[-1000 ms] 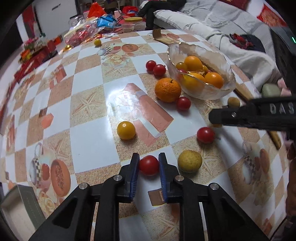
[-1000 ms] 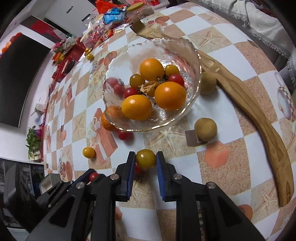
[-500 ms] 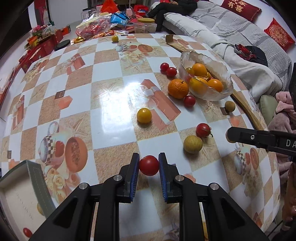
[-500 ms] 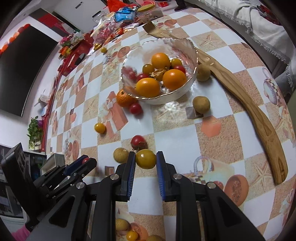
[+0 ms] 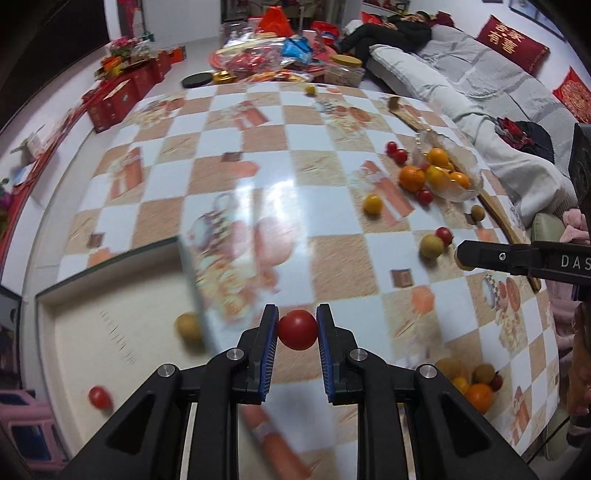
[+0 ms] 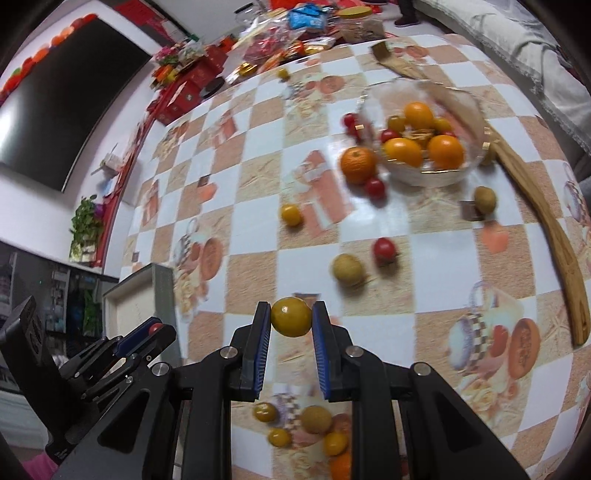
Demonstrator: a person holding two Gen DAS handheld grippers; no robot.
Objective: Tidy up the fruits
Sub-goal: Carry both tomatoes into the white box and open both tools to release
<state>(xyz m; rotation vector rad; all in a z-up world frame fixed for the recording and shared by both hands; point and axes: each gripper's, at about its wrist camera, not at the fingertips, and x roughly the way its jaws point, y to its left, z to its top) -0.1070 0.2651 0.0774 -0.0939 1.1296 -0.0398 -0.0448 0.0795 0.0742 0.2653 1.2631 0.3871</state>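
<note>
My left gripper point(image 5: 297, 328) is shut on a red cherry tomato point(image 5: 297, 329), held above the table beside a shallow white box point(image 5: 110, 332). That box holds a tan fruit point(image 5: 188, 326) and a red tomato point(image 5: 99, 397). My right gripper point(image 6: 291, 317) is shut on a yellow tomato point(image 6: 291, 316), raised over the checkered table point(image 6: 258, 229). The left gripper point(image 6: 147, 332) also shows at the lower left of the right wrist view. A glass bowl point(image 6: 436, 173) of oranges and small fruit stands far right. Loose fruit lies around it: an orange point(image 6: 357, 164), a tan fruit point(image 6: 347, 269), a red tomato point(image 6: 384, 249).
A curved wooden piece point(image 6: 554, 236) lies along the table's right side. Several small fruits point(image 6: 306, 424) sit near the front edge below my right gripper. Snack packets and red boxes point(image 5: 273, 62) crowd the far end. A sofa with a lying person point(image 5: 399, 33) is behind.
Both grippers have pulled back from the bowl toward the near left and risen, each keeping its fruit. The white box has come into the left wrist view.
</note>
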